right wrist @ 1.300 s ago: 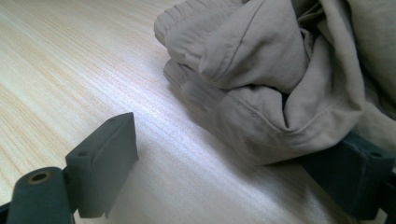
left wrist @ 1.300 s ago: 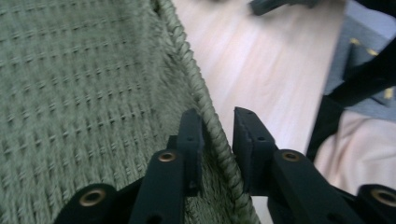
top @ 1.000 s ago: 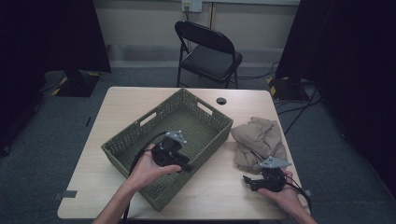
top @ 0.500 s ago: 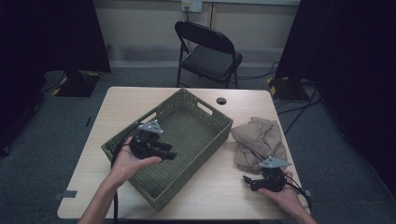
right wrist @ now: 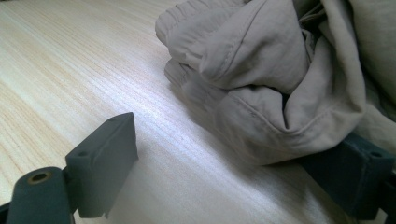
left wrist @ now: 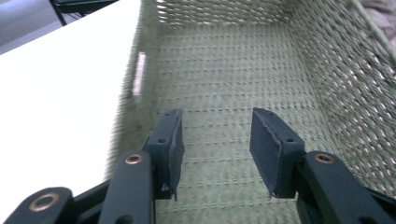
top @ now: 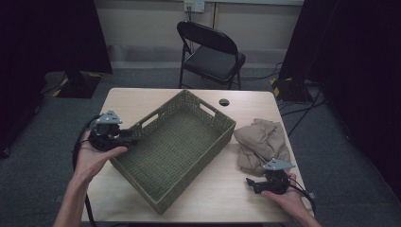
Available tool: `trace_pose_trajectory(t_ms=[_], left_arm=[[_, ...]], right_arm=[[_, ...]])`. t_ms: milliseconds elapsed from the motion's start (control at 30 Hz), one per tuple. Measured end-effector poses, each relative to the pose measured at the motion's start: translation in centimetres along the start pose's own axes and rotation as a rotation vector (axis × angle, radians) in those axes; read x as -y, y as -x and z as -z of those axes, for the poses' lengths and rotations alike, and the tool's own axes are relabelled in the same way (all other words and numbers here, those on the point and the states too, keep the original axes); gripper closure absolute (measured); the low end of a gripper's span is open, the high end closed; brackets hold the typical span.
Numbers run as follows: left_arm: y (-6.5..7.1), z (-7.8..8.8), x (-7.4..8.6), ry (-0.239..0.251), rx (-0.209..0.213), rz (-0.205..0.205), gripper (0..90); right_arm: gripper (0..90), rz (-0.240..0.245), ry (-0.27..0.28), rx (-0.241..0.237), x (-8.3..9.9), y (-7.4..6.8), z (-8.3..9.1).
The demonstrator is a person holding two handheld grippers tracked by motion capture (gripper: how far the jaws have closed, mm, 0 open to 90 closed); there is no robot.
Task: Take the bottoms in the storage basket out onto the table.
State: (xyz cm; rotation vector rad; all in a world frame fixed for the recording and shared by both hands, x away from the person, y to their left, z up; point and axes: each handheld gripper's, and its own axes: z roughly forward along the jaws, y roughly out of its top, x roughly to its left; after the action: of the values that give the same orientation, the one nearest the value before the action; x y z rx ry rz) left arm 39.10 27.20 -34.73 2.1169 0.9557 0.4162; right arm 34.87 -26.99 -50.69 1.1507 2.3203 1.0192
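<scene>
An olive woven basket (top: 175,146) (left wrist: 243,60) lies at an angle in the middle of the wooden table (top: 137,101). My left gripper (top: 131,139) (left wrist: 215,126) is at the basket's left wall and points into the basket. Its jaws have just been opening and nothing is between them. A crumpled beige cloth (top: 262,142) (right wrist: 261,60) lies to the right of the basket. My right gripper (top: 251,183) (right wrist: 238,140) rests near the table's front right corner, open wide. The cloth's lower fold drapes over its right finger (right wrist: 359,172).
A small black round cap (top: 223,101) sits on the table behind the basket. A black folding chair (top: 213,52) stands beyond the far edge. Bare tabletop lies in front of the basket (top: 222,198) and along its left side.
My left hand has carried its gripper leftward, from above the basket's middle to its left wall. The right gripper, the basket and the cloth have stayed put.
</scene>
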Motion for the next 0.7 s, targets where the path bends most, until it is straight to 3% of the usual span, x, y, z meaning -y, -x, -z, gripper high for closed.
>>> trace_pose_trajectory(t_ms=[67,133,200,267,500,700], left_arm=[[-1.1,0.3,0.7,0.003,-0.038,0.012,53.5],[-2.2,0.5,1.8,0.022,-0.044,0.055,55.1],[-3.1,0.3,2.8,0.006,-0.067,0.075,57.1],[-3.8,0.0,3.5,0.022,-0.038,0.115,57.5],[-4.7,-1.7,4.2,-0.043,-0.077,0.115,61.5],[-5.3,-3.0,5.0,-0.076,-0.046,0.141,70.6]], right_arm=[[12.0,0.000,0.000,0.000,0.0,0.0,0.0],[12.1,0.001,0.000,-0.001,0.0,0.0,0.0],[12.1,0.002,0.000,-0.002,0.0,0.0,0.0],[12.1,0.002,0.000,-0.003,0.0,0.0,0.0],[12.1,0.003,0.000,-0.004,0.0,0.0,0.0],[12.1,0.003,-0.001,-0.004,0.0,0.0,0.0]])
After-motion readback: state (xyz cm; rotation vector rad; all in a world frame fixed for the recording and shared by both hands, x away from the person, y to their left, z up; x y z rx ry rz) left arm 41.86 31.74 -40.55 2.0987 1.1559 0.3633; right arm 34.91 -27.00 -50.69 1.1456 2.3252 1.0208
